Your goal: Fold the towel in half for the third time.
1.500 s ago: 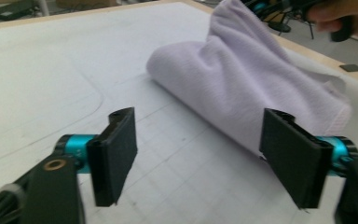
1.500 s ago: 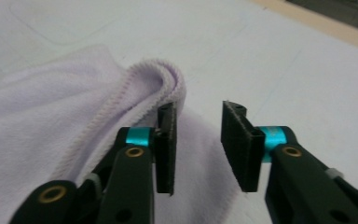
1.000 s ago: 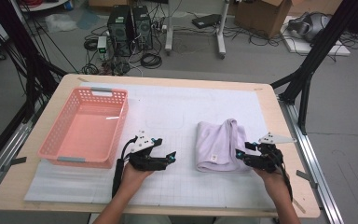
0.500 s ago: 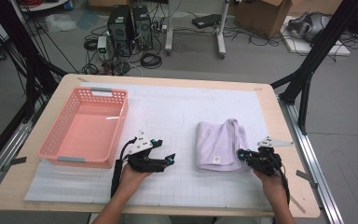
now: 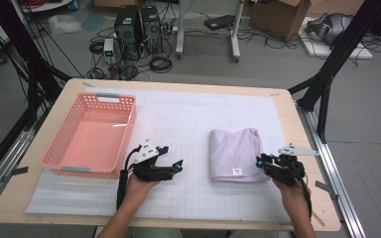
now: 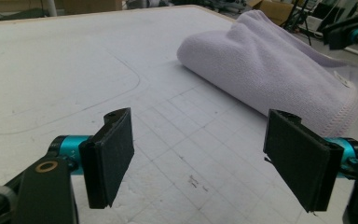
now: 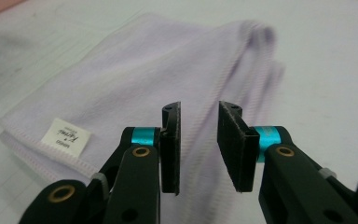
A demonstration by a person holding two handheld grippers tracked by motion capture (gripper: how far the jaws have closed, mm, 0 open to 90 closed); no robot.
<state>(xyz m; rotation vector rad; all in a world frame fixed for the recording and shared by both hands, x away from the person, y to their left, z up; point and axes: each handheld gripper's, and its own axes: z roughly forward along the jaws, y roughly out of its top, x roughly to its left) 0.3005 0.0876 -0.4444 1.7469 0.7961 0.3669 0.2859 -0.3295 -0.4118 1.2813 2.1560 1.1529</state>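
One folded lilac towel (image 5: 238, 154) lying flat on the white gridded mat (image 5: 188, 114), right of centre in the high view. Soft ribbed pile, stitched hem along the near edge, small white label (image 5: 236, 171) at the lower edge. Rounded fold turned toward the centre of the frame; same fold at upper right in the left gripper view (image 6: 270, 70). Label at lower left of the right gripper view (image 7: 66, 136), cloth spreading across the middle of that frame.

Right gripper (image 5: 264, 161) at the towel's lower right corner, held low and pointing left toward the cloth, hand (image 5: 290, 191) entering from the bottom edge. Jaws narrowly apart, having just been opening after a closure; gap between the pads (image 7: 230, 140) empty, no cloth pinched, towel lying beyond and beneath the tips.

Left gripper (image 5: 177, 165) in the lower centre of the high view, resting low over the mat, pointing right toward the towel, well apart from it. Jaws spread wide, nothing between the pads (image 6: 114, 156).

Pink basket (image 5: 54, 153) at centre left.
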